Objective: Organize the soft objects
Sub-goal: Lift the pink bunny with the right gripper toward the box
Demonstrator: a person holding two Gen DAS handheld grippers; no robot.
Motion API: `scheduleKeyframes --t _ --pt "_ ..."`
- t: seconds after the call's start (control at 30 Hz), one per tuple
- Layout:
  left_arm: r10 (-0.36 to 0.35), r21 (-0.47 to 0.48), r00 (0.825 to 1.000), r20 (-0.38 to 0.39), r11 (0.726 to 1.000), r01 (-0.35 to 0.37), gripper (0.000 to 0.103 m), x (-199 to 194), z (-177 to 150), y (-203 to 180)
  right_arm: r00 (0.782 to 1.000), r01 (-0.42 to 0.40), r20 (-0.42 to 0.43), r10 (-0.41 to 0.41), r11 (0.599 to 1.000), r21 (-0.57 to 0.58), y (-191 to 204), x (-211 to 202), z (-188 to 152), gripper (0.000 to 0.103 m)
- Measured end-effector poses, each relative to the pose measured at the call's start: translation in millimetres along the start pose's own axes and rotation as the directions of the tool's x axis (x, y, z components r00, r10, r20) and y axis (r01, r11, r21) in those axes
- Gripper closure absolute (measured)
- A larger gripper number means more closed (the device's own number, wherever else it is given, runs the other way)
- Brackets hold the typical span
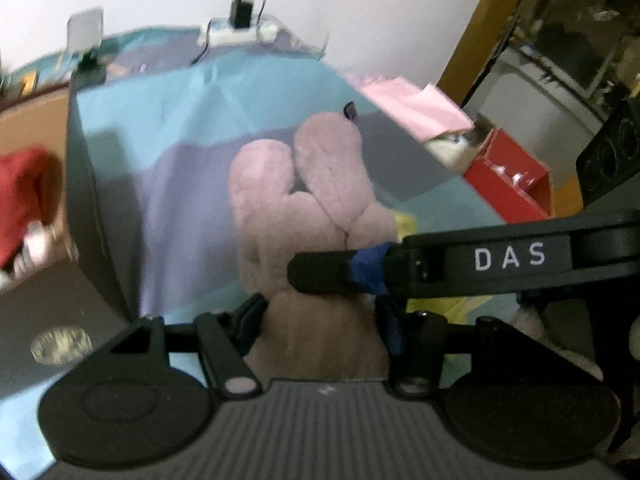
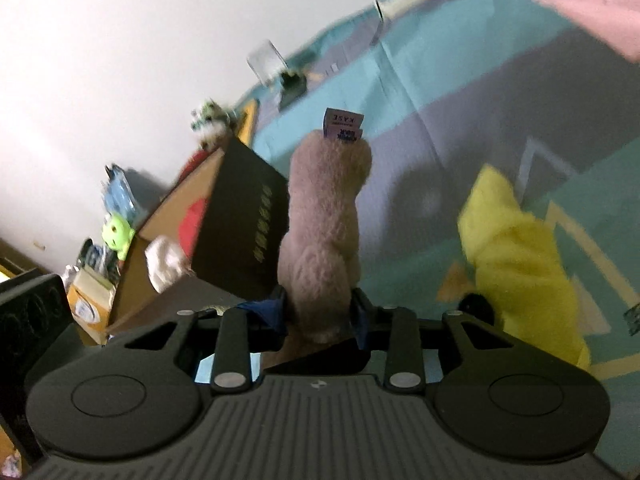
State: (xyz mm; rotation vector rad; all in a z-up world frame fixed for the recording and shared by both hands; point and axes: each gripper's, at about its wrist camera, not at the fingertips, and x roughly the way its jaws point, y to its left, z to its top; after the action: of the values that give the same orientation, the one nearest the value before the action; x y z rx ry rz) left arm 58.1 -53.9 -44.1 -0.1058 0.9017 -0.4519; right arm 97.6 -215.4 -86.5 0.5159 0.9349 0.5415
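A pinkish-mauve plush toy is held by both grippers above a blue and purple play mat. My left gripper is shut on the plush's lower part; its long lobes point up and away. The right gripper's finger crosses from the right, marked DAS. In the right wrist view my right gripper is shut on the same plush, which stands upright with a white tag on top. A yellow plush lies on the mat to the right.
A black box and a brown cardboard box holding red and white soft items stand at the left. A red box and pink cloth lie at the mat's right. A white power strip lies by the wall.
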Motion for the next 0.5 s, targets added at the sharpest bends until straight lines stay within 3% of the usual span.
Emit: scheduleKeyframes --t 0.27,0.5 --pt "0.032 0.039 0.984 0.175 0.998 -0.040 0.046 -57.8 30.9 13.7 0.988 -0.033 0.145 0.059 0.984 -0.177 63.7 -7.7 21.6 0.086" --pt "0.133 -0.034 0.953 0.272 0.991 -0.128 0.046 -108.2 32.7 67.6 0.978 -0.103 0.137 0.156 0.938 -0.332 129.4 35.8 33.7 0.086"
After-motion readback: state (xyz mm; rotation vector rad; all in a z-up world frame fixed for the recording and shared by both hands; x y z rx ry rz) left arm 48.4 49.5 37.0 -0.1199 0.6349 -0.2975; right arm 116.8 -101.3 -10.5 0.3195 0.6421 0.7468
